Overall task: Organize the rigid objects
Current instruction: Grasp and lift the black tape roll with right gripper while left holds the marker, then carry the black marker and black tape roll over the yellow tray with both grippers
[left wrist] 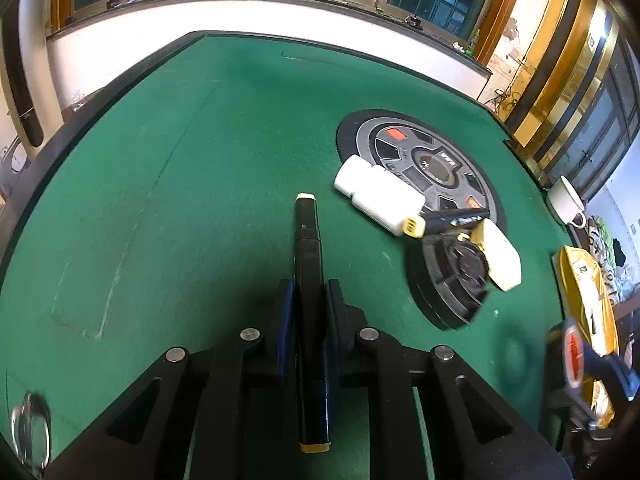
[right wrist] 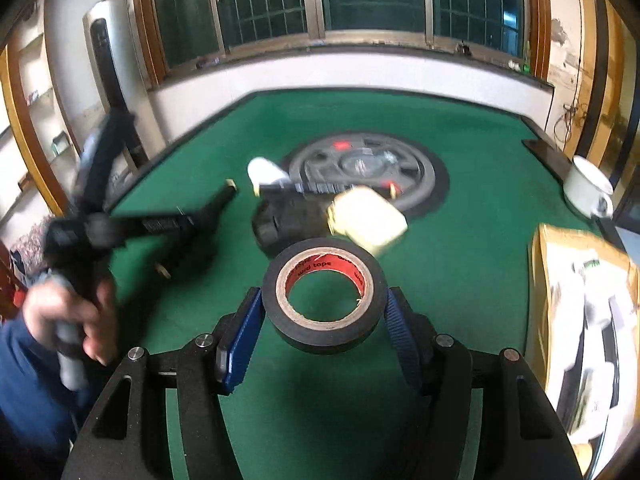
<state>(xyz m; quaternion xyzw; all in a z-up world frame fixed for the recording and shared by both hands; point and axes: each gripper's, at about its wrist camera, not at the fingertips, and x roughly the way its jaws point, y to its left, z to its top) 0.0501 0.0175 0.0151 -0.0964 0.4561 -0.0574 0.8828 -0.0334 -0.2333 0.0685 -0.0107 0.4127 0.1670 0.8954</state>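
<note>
Left gripper (left wrist: 308, 312) shut tight on a black marker (left wrist: 309, 300), held long-ways between the blue fingers (left wrist: 286, 332), cream tip pointing far over the green bench (left wrist: 160, 200). Off to the right, a white pill bottle (left wrist: 378, 196) lying on its side, partly on the round grey dial (left wrist: 420, 164), next to a cream block (left wrist: 500, 256) and a black round piece (left wrist: 452, 280).

Right gripper (right wrist: 324, 312) clamped on a black tape roll (right wrist: 324, 300), one finger on each side, hole facing up, red inside. Roll seems lifted above the bench, though blur makes that hard to tell. White mug (right wrist: 588, 190) far right at the bench edge.
</note>
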